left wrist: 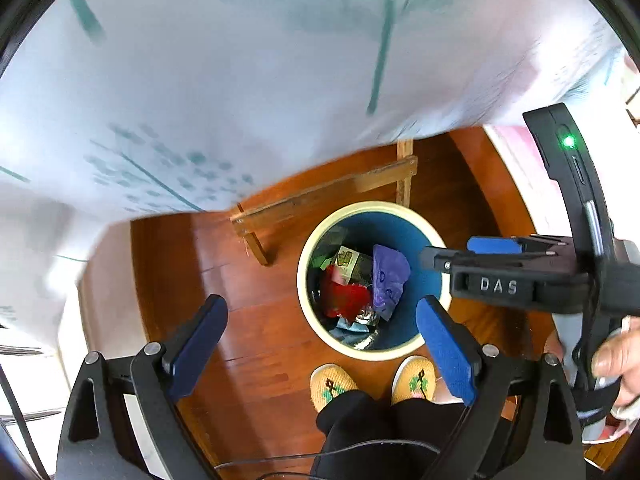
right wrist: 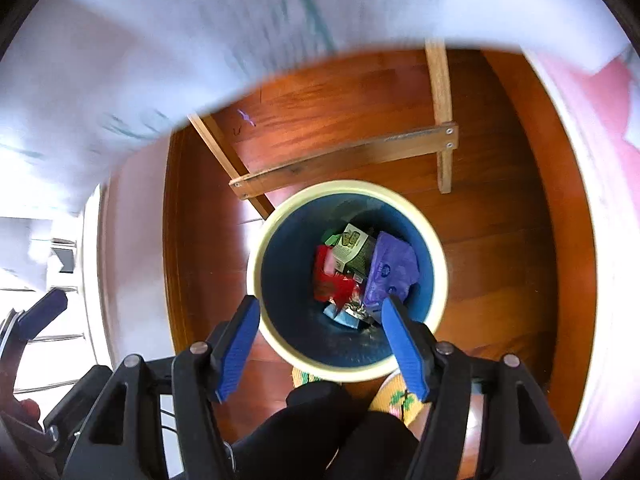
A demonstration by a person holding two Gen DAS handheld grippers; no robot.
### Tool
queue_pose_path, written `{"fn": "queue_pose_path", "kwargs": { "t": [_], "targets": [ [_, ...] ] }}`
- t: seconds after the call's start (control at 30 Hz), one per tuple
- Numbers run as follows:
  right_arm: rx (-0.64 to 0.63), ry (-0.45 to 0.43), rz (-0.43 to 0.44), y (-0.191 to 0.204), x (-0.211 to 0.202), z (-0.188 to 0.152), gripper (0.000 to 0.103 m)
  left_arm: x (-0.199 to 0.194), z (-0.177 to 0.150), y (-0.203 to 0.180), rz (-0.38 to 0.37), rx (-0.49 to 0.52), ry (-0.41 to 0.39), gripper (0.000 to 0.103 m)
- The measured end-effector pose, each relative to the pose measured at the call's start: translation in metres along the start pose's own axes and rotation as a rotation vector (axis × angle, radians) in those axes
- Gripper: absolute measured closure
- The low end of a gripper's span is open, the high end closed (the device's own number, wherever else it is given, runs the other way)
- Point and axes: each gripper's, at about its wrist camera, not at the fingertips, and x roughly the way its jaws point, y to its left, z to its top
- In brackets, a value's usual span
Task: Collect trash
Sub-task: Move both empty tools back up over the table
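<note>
We find the trash lying in the blue bin on the floor. Left claw and right claw both gape, empty. We judge wrappers light, crinkly, slippery; pinch a crumpled fold, not a flat face.

A glossy reddish-brown wooden floor fills the middle of both views, catching bright daylight at the left. A white cloth with teal plant prints hangs blurred across the top of the frame. Below its edge, pale wooden furniture legs joined by a crossbar stand on the floor.
</note>
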Motion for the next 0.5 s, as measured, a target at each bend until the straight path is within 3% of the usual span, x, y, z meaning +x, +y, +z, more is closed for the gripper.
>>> {"fn": "queue_pose_path", "kwargs": {
  "t": [0.27, 0.5],
  "targets": [
    [-0.046, -0.013, 0.022, 0.021, -0.107, -0.002, 0.039, -0.112, 0.025, -0.001, 0.018, -0.015, -0.078, 0.009],
    [-0.141, -0.093, 0.075, 0.047, -0.216, 0.004, 0.039, -0.225, 0.059, -0.002, 0.042, -0.066, -0.229, 0.007]
  ]
}}
